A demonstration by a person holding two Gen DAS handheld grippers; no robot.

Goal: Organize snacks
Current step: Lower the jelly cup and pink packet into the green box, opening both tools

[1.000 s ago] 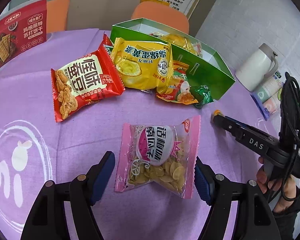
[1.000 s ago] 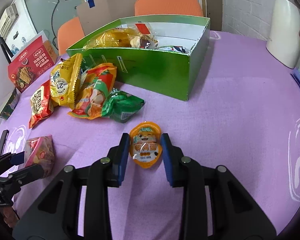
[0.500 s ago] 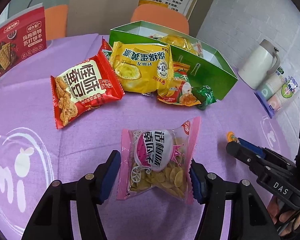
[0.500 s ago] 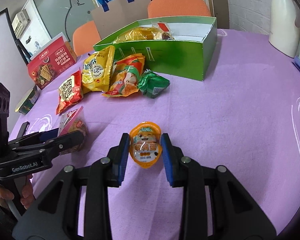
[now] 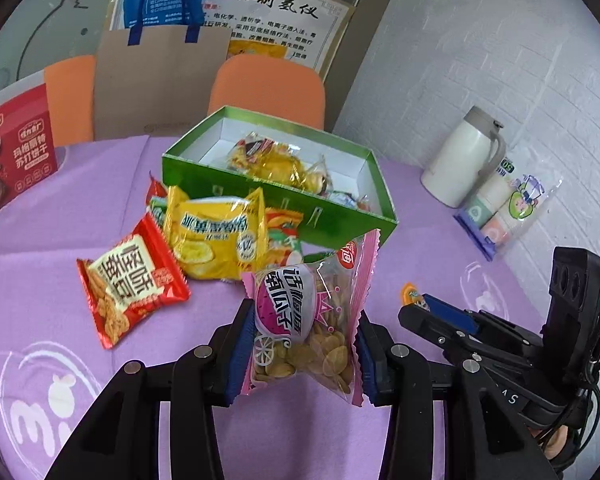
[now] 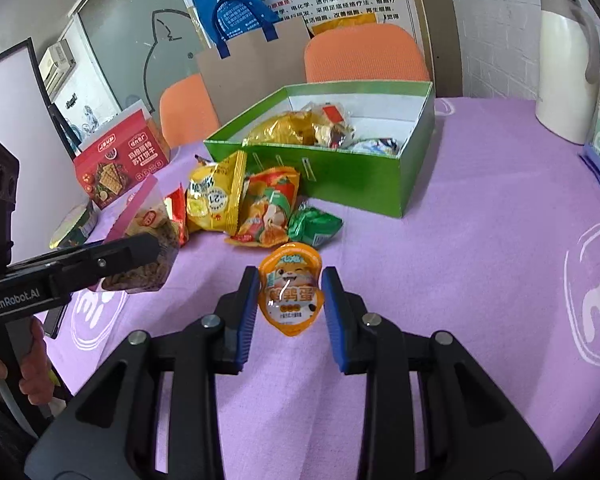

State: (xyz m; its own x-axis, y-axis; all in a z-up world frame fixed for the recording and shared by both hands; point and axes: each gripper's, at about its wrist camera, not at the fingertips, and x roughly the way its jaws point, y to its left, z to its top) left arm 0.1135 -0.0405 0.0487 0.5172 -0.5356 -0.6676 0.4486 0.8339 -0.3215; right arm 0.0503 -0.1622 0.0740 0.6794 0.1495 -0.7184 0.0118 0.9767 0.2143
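Both claws are loaded and lifted off the purple worktop (image 6: 480, 240), so the step in hand looks like the carry to the green box (image 5: 284, 208), which sits in the upper middle of both views with a few wrapped snacks already inside. The left claw (image 5: 302, 344) is closed on the sides of a pink seed packet (image 5: 306, 316), pinching it at the lower middle of its frame. The right claw (image 6: 288, 300) is clamped narrowly on an orange egg pack (image 6: 291, 288). Next, each load needs to clear the box's near wall and be released over free space, avoiding the loose packets (image 6: 244, 200) heaped against the front.
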